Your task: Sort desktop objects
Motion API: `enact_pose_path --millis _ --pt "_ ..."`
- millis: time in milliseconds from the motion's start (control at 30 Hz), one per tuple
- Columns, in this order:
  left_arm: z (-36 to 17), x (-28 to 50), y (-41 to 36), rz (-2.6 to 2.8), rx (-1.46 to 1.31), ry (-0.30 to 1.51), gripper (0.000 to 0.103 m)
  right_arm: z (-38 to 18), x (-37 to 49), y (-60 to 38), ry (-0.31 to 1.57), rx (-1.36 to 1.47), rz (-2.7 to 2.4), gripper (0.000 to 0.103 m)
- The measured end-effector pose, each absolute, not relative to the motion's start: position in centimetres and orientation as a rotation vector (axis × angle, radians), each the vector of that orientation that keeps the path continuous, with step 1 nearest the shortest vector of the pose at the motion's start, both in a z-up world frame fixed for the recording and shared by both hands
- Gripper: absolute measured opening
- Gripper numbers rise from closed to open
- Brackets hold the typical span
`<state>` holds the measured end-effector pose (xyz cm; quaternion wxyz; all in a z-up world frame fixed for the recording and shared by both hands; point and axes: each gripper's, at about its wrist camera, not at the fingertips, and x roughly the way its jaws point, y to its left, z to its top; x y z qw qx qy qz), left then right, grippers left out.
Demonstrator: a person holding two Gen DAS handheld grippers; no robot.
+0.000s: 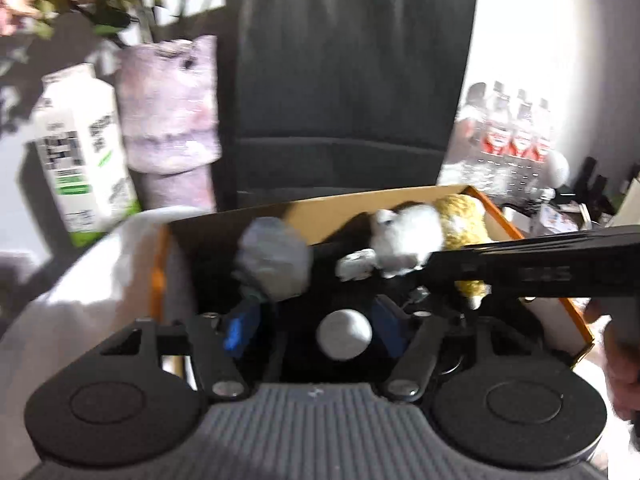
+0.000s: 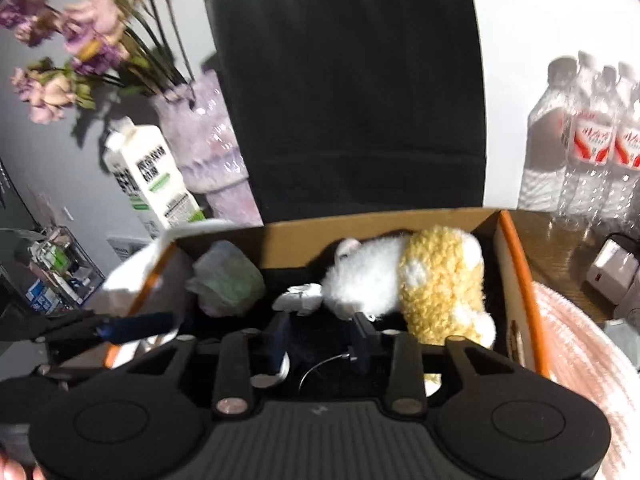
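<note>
An open cardboard box with an orange rim point(image 1: 352, 204) point(image 2: 516, 248) lies in front of both grippers. Inside lie a white and yellow plush toy point(image 1: 424, 240) point(image 2: 420, 280), a crumpled grey-green wad point(image 1: 272, 264) point(image 2: 228, 280) at the left, a small white crumpled item point(image 1: 356, 266) point(image 2: 300, 298) and a white ball point(image 1: 344, 334). My left gripper point(image 1: 312, 328) is open over the box, the ball between its blue pads; it also shows in the right wrist view point(image 2: 132, 328). My right gripper point(image 2: 320, 340) is open and empty inside the box, its black body crossing the left wrist view point(image 1: 532, 268).
A black paper bag point(image 1: 352, 92) point(image 2: 352, 92) stands behind the box. A milk carton point(image 1: 80, 152) point(image 2: 152, 176) and a purple flower vase point(image 1: 172, 120) point(image 2: 208, 148) stand at the left, water bottles point(image 1: 512, 136) point(image 2: 588, 140) at the right. A pink towel point(image 2: 580, 360) lies beside the box.
</note>
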<state>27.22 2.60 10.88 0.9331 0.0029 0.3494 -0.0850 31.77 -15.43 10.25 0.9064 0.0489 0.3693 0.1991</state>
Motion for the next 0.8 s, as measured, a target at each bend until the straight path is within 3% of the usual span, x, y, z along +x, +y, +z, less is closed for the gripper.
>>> enact_pose_path --millis 67,267,333,400,467,567,700,800 --pt "11.5 26.5 2.9 -0.105 0.018 0.725 0.077 11.1 30.6 -15.7 0.756 0.073 0.407 0.040" --pt "13.1 22.9 3.5 -0.035 0.008 0.743 0.091 13.0 27.3 -16.6 0.750 0.023 0.371 0.048" --pt "13.4 21.4 3.6 -0.035 0.008 0.733 0.093 13.4 25.6 -17.2 0.728 0.020 0.355 0.050" --pt "13.7 19.4 3.6 -0.046 0.008 0.711 0.096 13.4 23.7 -17.9 0.703 0.020 0.360 0.065" --pt "13.8 16.5 3.5 -0.062 0.016 0.674 0.098 13.2 21.3 -18.4 0.692 0.017 0.389 0.071" --pt "13.5 10.4 3.3 -0.100 0.033 0.586 0.102 13.1 16.8 -19.0 0.675 -0.003 0.433 0.076" --pt "12.5 2.2 3.5 -0.132 -0.011 0.500 0.103 12.8 9.6 -20.0 0.573 -0.018 0.454 0.090" --pt "11.3 -3.2 3.7 -0.138 -0.031 0.433 0.103 11.5 4.5 -20.6 0.510 -0.014 0.476 0.093"
